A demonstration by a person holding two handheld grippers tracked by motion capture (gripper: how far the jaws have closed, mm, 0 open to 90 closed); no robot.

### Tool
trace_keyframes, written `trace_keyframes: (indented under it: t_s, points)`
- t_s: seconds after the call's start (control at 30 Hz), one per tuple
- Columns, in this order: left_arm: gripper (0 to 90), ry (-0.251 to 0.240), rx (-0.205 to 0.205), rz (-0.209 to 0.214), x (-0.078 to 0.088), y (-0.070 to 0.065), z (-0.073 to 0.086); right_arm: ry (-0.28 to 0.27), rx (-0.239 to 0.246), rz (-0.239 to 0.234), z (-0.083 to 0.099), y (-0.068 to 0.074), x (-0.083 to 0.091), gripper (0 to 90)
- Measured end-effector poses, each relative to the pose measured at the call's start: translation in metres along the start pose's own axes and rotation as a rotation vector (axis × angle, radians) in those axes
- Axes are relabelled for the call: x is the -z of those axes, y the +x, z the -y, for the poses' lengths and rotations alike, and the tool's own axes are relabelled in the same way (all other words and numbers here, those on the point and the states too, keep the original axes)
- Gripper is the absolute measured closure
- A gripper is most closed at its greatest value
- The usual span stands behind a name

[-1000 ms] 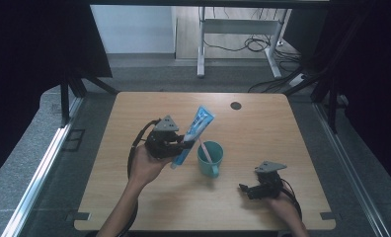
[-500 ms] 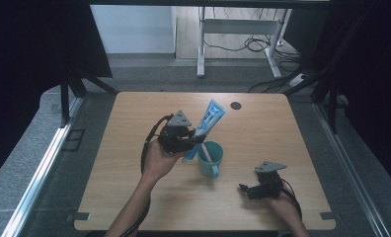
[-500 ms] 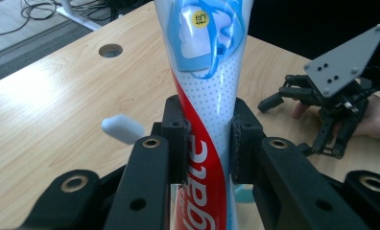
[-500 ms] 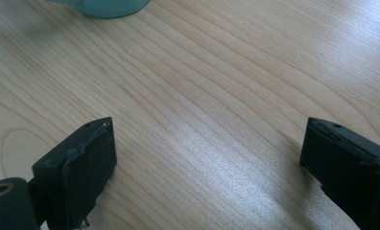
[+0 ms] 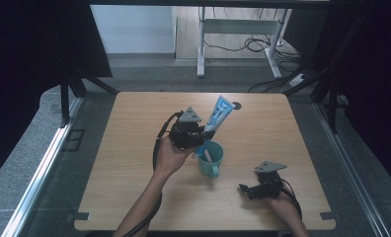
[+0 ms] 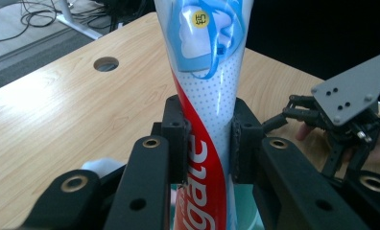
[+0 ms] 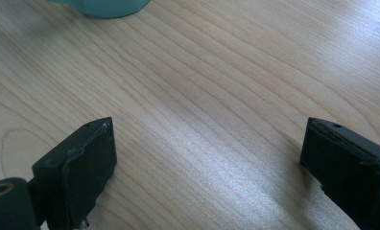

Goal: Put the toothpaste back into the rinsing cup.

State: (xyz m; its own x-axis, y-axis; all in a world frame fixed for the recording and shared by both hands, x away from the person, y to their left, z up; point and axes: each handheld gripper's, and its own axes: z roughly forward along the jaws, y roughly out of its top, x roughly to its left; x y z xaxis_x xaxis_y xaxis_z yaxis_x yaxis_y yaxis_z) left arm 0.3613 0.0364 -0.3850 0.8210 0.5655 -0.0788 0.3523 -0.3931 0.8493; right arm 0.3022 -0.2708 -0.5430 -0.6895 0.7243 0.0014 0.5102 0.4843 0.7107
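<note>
Left gripper (image 6: 208, 139): jaws closed on the toothpaste tube (image 6: 208, 86) at its narrowed middle, one pad on each side. Tube stands tilted, crimped end up and away, lower end dipping into the teal cup (image 5: 211, 159) near the counter's (image 5: 124, 163) centre.

Handling, by judgement: light, soft-walled and glossy; likely to dent or slide under a hard squeeze, so the mid-body hold across the flat faces suits it.

Right gripper (image 7: 207, 158): jaws wide apart, holding nothing, low over bare wood, well apart from the tube, cup just beyond.
</note>
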Motion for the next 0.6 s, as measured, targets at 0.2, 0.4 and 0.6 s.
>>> trace_keyframes:
  t_s: [0.2,0.4,0.6]
  points:
    - [73.2,-0.018,0.004,0.000,-0.008,-0.001,-0.003,0.000,0.000,0.000,0.000,0.000,0.000,5.1]
    - [73.1,-0.037,0.010,-0.007,-0.018,-0.003,-0.003,0.000,0.001,0.000,0.000,0.000,0.000,5.1]
    - [73.1,-0.041,0.013,-0.013,-0.029,-0.004,0.003,0.000,0.001,0.000,0.000,0.000,0.000,5.1]
